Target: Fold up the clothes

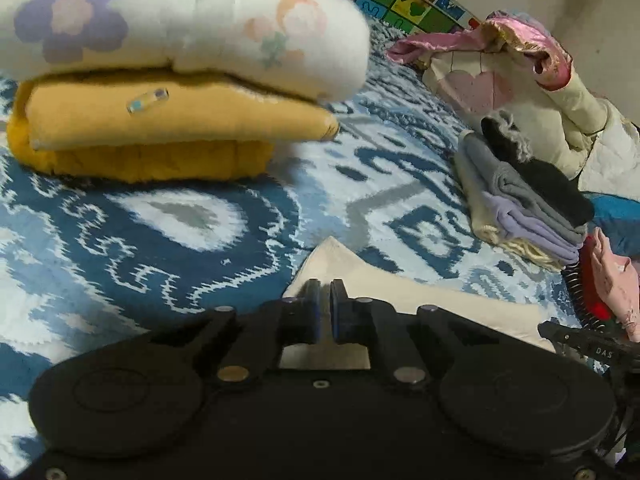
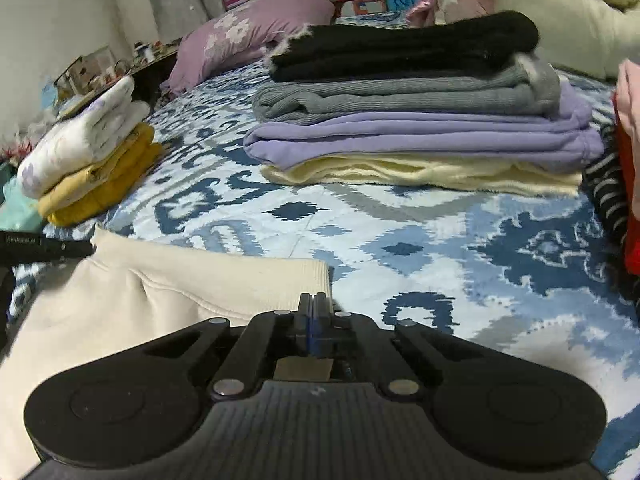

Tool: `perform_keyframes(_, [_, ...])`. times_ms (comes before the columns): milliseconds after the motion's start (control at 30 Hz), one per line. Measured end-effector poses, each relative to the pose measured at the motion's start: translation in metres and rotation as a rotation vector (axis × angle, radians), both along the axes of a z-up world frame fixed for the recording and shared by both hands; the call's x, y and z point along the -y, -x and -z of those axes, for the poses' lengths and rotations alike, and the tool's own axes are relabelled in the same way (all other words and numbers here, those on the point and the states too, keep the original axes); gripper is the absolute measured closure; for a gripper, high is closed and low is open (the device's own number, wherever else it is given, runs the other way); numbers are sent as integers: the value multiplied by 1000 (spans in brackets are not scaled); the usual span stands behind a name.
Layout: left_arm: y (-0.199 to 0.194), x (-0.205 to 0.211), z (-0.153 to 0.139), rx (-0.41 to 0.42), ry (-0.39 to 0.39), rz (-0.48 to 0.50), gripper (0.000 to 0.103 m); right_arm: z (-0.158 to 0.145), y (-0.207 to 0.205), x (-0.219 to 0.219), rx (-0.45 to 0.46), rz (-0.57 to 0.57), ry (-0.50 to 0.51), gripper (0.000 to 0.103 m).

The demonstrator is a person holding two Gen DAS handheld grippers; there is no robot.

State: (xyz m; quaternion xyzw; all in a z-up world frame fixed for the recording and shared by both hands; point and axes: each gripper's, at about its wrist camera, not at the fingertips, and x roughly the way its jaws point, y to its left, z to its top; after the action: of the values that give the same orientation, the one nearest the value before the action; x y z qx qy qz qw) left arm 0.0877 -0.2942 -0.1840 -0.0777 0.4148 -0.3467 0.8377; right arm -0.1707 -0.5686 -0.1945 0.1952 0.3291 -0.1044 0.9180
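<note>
A cream garment [image 1: 400,292] lies flat on the blue and white patterned bedspread [image 1: 160,216], right under both grippers. My left gripper [image 1: 325,286] has its jaws nearly together on a fold of this cloth, a little back from its far corner. In the right wrist view the same cream garment [image 2: 140,292] fills the lower left, and its ribbed hem ends by my right gripper [image 2: 314,298]. That gripper's jaws are pressed together, with no cloth showing between them. The left gripper's finger [image 2: 48,246] meets the garment's raised corner.
A folded stack of white floral and mustard clothes [image 1: 160,92] sits ahead on the left. A second stack [image 2: 420,120] of black, grey, lilac and pale yellow lies ahead of the right gripper. Loose pink and cream clothes [image 1: 520,72] and a lilac pillow [image 2: 248,36] lie further back.
</note>
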Motion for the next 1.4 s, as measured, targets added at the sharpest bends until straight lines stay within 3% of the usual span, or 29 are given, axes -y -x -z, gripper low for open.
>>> perform_keyframes(67, [4, -13, -11, 17, 10, -33, 88, -6, 6, 0, 10, 34, 17, 91])
perform_keyframes(333, [29, -94, -34, 15, 54, -238, 86, -29, 59, -28, 87, 23, -52, 90])
perform_keyframes(667, [83, -222, -41, -27, 91, -522, 81, -48, 105, -172, 118, -223, -13, 89])
perform_keyframes(733, [96, -251, -41, -31, 96, -569, 72, -51, 108, -210, 117, -296, 15, 88])
perform_keyframes(800, [108, -279, -38, -44, 114, -608, 66, -54, 110, -250, 123, -376, 52, 80])
perform_keyframes(867, [116, -303, -33, -63, 127, -639, 65, -57, 112, -286, 128, -439, 95, 72])
perform_keyframes(1067, [118, -347, -12, -175, 217, -683, 61, -54, 108, -377, 105, -569, 285, 63])
perform_keyframes(1267, [105, -356, 8, -262, 369, -646, 61, -43, 89, -425, 63, -601, 447, 60])
perform_keyframes(1400, [93, -340, 5, -246, 355, -611, 62, -34, 83, -437, 42, -584, 542, 61])
